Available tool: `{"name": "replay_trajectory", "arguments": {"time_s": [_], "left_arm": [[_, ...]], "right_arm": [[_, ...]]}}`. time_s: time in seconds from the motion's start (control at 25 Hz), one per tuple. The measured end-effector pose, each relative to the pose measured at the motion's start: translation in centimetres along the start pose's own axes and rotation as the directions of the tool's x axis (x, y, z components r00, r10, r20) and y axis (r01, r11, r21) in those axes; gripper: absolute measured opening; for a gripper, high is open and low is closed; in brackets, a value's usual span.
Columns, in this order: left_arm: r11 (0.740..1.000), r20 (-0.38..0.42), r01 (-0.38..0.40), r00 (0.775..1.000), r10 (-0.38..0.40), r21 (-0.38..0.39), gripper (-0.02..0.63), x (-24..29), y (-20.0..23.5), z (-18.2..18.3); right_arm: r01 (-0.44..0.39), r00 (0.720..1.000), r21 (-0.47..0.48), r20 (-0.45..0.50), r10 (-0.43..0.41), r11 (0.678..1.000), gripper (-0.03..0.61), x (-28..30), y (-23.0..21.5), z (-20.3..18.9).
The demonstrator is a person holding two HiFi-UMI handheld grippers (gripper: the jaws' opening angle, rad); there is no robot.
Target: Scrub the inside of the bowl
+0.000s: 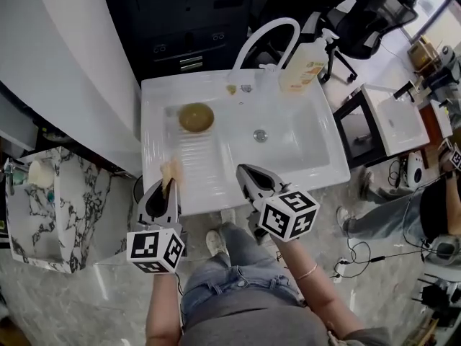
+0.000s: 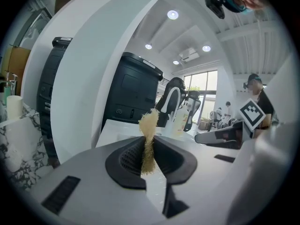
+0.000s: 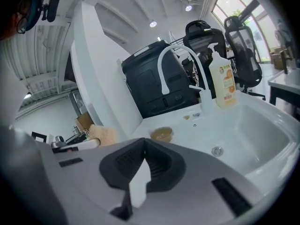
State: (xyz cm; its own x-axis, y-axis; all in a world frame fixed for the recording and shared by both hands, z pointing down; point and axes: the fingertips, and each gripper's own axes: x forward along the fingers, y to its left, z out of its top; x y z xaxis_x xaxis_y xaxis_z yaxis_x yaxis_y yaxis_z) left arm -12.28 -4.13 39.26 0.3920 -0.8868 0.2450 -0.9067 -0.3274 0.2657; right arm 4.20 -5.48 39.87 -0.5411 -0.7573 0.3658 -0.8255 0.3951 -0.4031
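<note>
A small tan bowl (image 1: 196, 117) sits on the ribbed drainboard of the white sink (image 1: 310, 166); in the right gripper view the bowl (image 3: 162, 134) shows beyond the jaws. My left gripper (image 1: 168, 186) hovers over the sink's front left edge, shut on a tan scrub pad (image 1: 170, 172). In the left gripper view the scrub pad (image 2: 148, 139) stands pinched upright between the jaws. My right gripper (image 1: 250, 176) hangs at the sink's front edge, shut and empty, its jaws (image 3: 143, 161) pressed together.
A curved white faucet (image 1: 266, 38) and a soap pump bottle (image 1: 308, 63) stand at the sink's back. The drain (image 1: 260, 135) lies in the basin. A marble counter (image 1: 68, 215) stands left, a person and cables on the right floor.
</note>
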Motion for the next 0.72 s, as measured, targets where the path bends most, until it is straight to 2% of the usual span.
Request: {"name": "replay_trajectory", "arguments": {"time_s": [0.44,0.72], "left_arm": [[0.999,-0.049,-0.045,0.998,0.047,0.028,0.052,7.1,2.6,1.4],[0.997,-0.084,-0.077,0.993,0.078,0.023,0.052,11.6,3.8,1.6]], "right_arm": [[-0.026,0.994,-0.004,-0.102,0.025,1.0,0.011,8.2,-4.6,1.9],[-0.045,0.977,0.053,-0.206,0.055,0.998,0.012,13.4,-7.9,2.1]]}}
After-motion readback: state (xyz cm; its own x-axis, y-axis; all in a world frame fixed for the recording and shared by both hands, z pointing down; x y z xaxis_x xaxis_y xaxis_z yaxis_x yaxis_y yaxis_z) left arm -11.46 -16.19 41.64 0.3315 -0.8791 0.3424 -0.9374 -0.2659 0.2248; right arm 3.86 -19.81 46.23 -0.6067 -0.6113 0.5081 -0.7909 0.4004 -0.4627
